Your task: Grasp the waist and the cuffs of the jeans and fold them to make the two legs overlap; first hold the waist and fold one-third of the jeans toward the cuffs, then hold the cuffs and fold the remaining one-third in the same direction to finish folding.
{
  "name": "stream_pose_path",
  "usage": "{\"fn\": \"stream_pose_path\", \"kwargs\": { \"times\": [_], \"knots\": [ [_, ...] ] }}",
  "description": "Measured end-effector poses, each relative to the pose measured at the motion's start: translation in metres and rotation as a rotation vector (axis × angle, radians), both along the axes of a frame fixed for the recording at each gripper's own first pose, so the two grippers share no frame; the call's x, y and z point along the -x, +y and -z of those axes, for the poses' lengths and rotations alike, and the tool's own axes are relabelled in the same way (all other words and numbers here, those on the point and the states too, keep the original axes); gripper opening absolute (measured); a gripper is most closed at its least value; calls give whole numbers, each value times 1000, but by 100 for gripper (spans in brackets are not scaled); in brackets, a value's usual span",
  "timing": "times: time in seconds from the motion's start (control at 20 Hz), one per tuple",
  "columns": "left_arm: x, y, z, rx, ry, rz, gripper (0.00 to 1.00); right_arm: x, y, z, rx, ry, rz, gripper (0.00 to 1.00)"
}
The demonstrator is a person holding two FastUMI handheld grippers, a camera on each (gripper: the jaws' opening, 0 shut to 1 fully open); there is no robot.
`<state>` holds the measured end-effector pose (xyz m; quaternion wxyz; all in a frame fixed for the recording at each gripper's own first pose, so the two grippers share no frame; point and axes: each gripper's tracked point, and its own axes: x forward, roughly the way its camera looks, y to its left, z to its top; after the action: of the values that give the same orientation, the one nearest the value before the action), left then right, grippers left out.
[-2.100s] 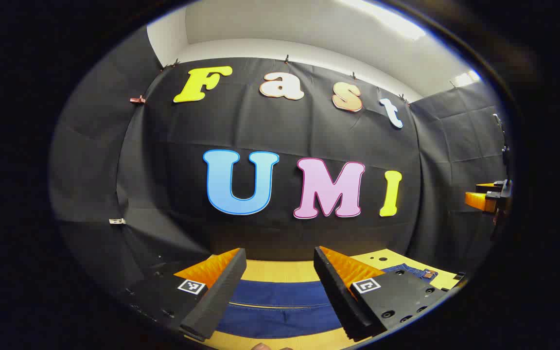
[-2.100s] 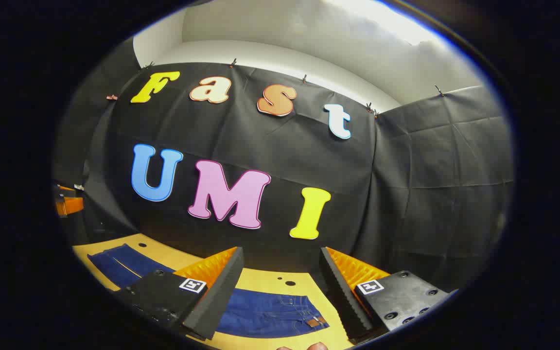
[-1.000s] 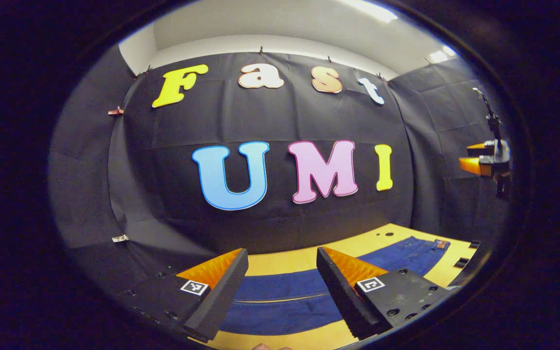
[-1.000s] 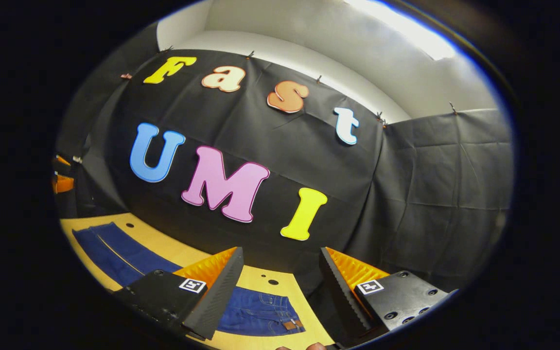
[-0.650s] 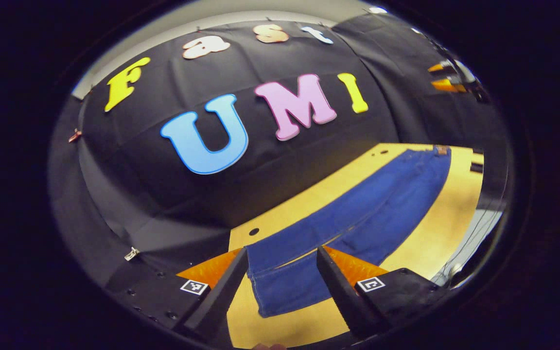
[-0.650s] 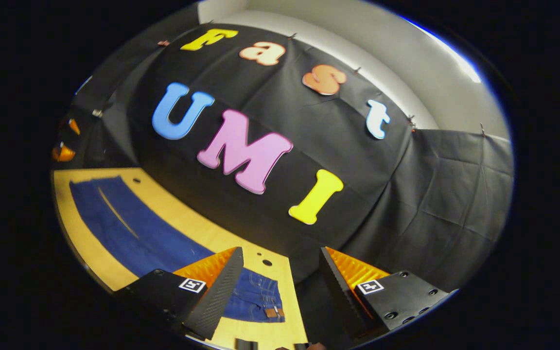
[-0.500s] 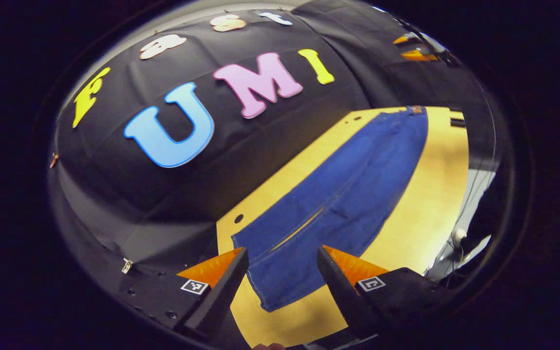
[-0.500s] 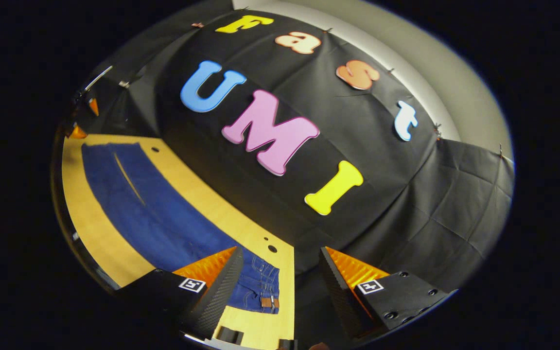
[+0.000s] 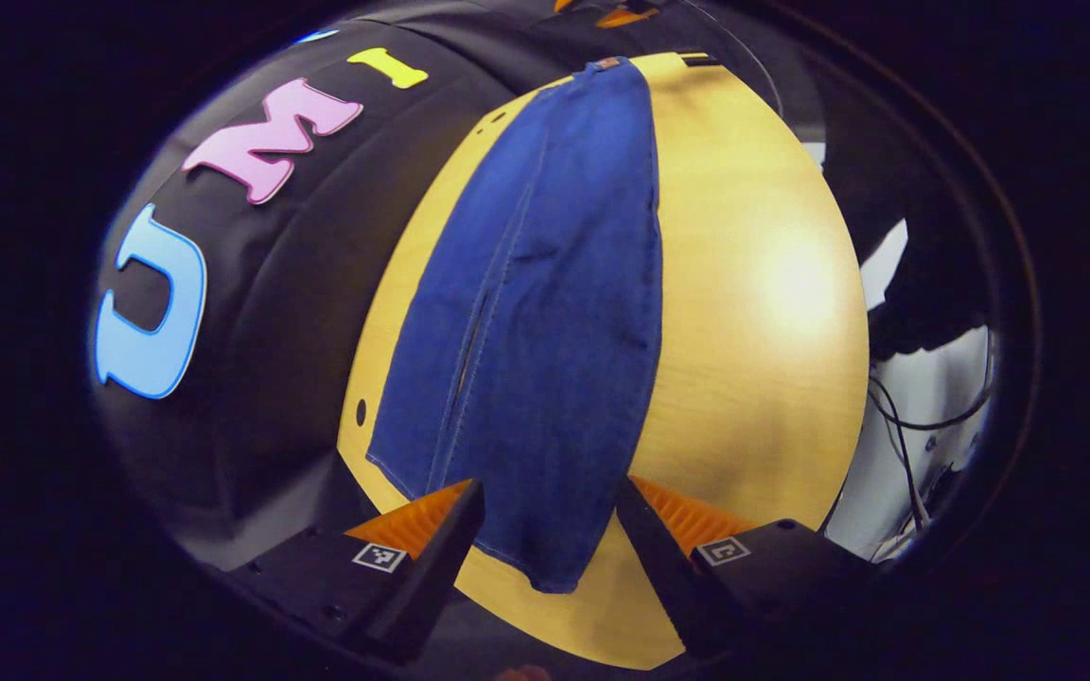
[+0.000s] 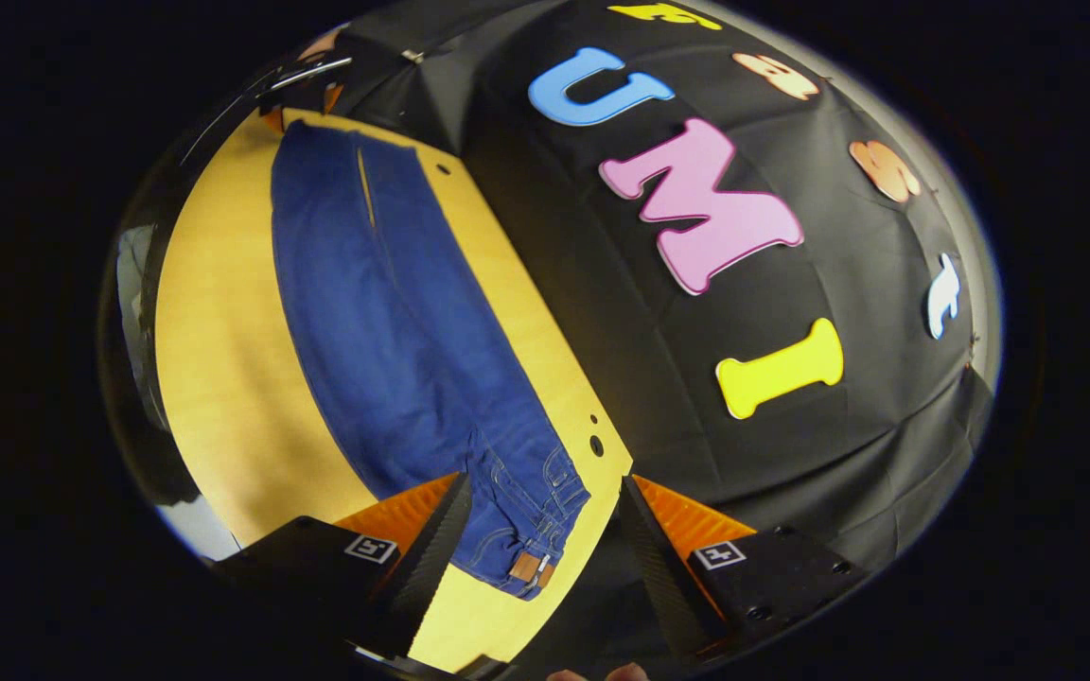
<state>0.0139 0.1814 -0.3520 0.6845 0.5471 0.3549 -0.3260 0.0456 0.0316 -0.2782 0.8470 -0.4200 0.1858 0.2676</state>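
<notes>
Dark blue denim jeans (image 9: pixel 545 312) lie flat and full length on the yellow wooden tabletop (image 9: pixel 753 312), legs side by side, a narrow slit of table showing between them near the cuffs. No fold made yet.

Left gripper (image 9: pixel 545 530): tipped down over the cuff end, jaws spread wide, nothing between them. It looks along the legs toward the waist. The near cuff hem (image 9: pixel 554 577) sits in the gap between its fingers, below them; contact with the cloth can't be judged from here. In its view the waist end, with a small brown patch (image 9: pixel 607 63), lies at the far side of the table.

Right gripper (image 10: pixel 537 539): same story at the other end. Pitched down over the waistband, jaws apart, empty. The waist (image 10: pixel 531 530), with pockets, stitching and a brown leather patch (image 10: pixel 528 567), shows between and below its fingers, close to the table's corner edge. Fingertips of the holding hand (image 10: pixel 602 673) peek in at the bottom of the right gripper view.

Two small round holes (image 10: pixel 594 443) in the tabletop just beside the waist, on the side nearest the black cloth wall (image 10: pixel 696 378). Loose black cables (image 9: pixel 905 426) hang off past the table's far edge in the left gripper view.
</notes>
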Motion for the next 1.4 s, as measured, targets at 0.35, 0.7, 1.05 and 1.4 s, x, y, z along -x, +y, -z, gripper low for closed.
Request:
{"fn": "stream_pose_path", "kwargs": {
  "times": [0.35,0.7,1.05,1.4],
  "knots": [
    [-16,7,27,-70,72,113,90,-14,-19,73,73,129,-30,97],
    [-31,5,29,-80,77,160,90,14,-57,139,329,222,-254,97],
    [-47,-3,31,-95,71,179,89,-3,-65,181,460,228,-365,95],
    [-48,-2,42,-125,86,150,45,8,-56,203,454,343,-351,25]
  ]
}}
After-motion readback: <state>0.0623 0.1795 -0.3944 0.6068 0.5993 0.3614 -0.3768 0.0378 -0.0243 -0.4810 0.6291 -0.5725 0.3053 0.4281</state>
